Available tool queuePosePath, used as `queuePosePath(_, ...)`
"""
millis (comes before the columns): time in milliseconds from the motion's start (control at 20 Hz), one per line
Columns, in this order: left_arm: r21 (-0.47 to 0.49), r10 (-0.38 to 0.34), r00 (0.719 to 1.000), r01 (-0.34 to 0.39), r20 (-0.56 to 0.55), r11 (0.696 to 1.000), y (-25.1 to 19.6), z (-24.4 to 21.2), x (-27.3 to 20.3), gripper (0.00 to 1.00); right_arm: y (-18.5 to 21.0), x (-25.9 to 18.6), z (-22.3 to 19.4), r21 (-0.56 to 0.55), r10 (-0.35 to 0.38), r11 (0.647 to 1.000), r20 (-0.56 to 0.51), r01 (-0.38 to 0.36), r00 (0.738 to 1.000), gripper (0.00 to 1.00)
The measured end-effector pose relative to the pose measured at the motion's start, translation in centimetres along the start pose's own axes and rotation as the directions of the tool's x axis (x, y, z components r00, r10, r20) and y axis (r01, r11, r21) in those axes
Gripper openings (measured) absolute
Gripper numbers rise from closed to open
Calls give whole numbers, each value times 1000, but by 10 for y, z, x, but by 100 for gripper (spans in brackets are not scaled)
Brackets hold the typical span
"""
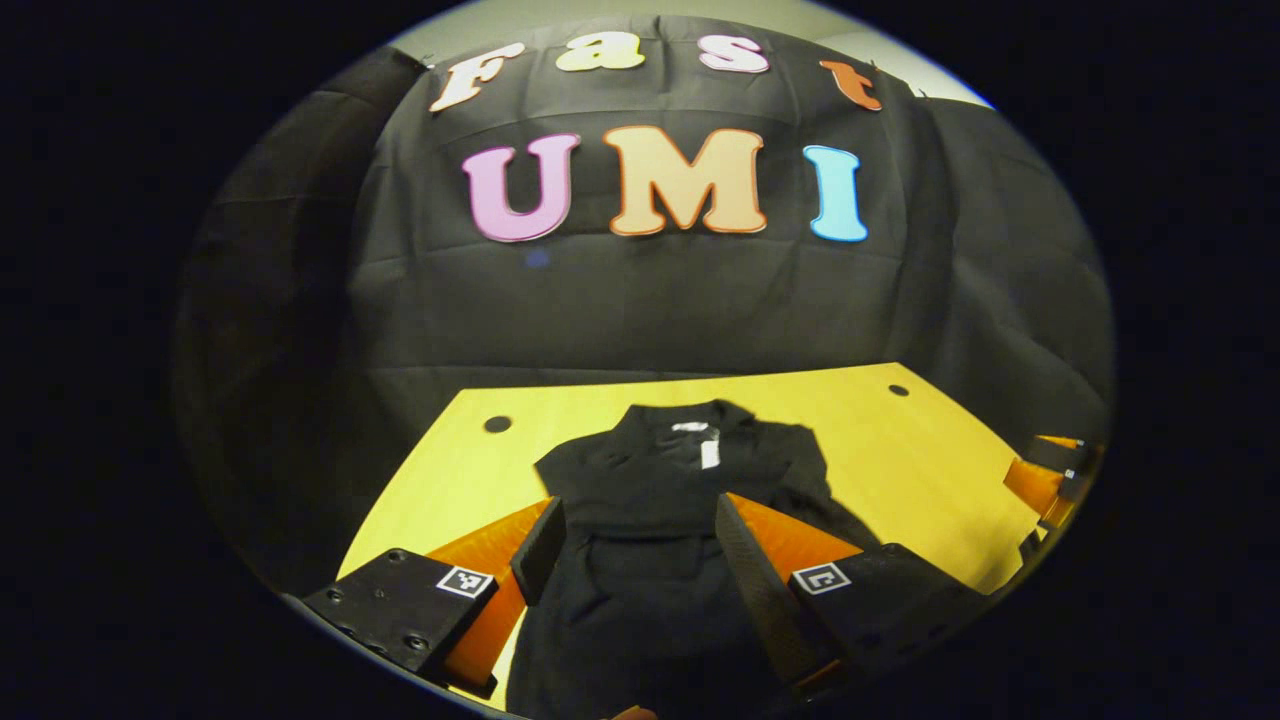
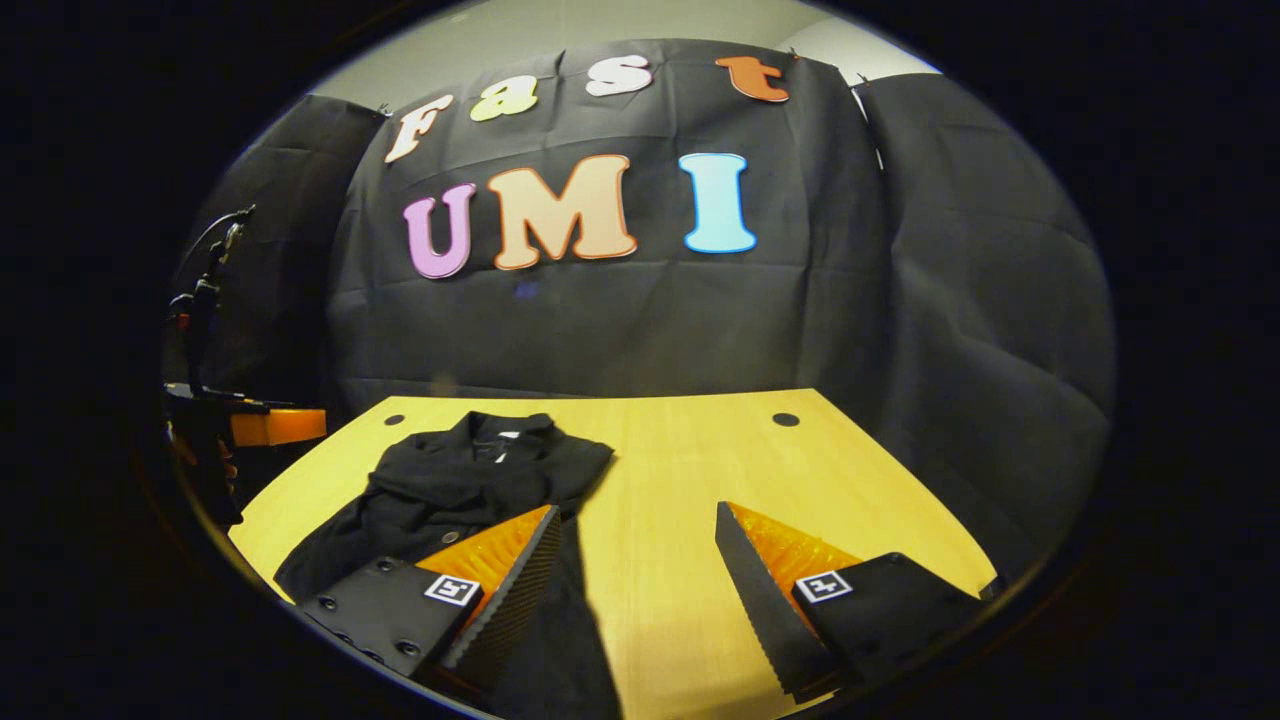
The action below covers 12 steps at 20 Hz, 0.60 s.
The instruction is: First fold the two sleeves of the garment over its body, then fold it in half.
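1. In the left gripper view, the left gripper (image 1: 632,545) hung right over the black garment (image 1: 680,480). Its jaws were wide apart, with cloth showing between them, and they pinched nothing.
2. That view also showed a white tag (image 1: 710,452) at the collar, and the other gripper far off at the right edge.
3. In the right gripper view, the right gripper (image 2: 637,555) had its jaws wide apart over bare yellow table (image 2: 690,470).
4. There the garment (image 2: 450,480) lay to the left, flat on the table, collar toward the black wall.
5. Its left finger (image 2: 505,590) sat above the garment's edge.
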<state>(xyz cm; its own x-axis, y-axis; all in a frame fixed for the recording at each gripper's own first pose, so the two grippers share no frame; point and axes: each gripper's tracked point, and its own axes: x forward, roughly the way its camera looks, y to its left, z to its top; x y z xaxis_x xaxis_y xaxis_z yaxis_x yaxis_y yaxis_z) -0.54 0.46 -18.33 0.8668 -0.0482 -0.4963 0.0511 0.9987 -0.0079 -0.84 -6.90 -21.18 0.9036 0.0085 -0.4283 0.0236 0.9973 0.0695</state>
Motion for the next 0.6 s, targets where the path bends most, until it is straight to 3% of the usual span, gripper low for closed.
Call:
queuePosePath(250, -41, 76, 992, -80, -101, 996, 47, -66, -50, 93, 15, -27, -43, -24, 9, 1000, -58, -11, 998, 98)
queuePosePath(600, -60, 96, 967, -113, -238, 992, 67, -143, -78, 93, 14, -56, -106, -49, -2, 999, -181, -7, 983, 98)
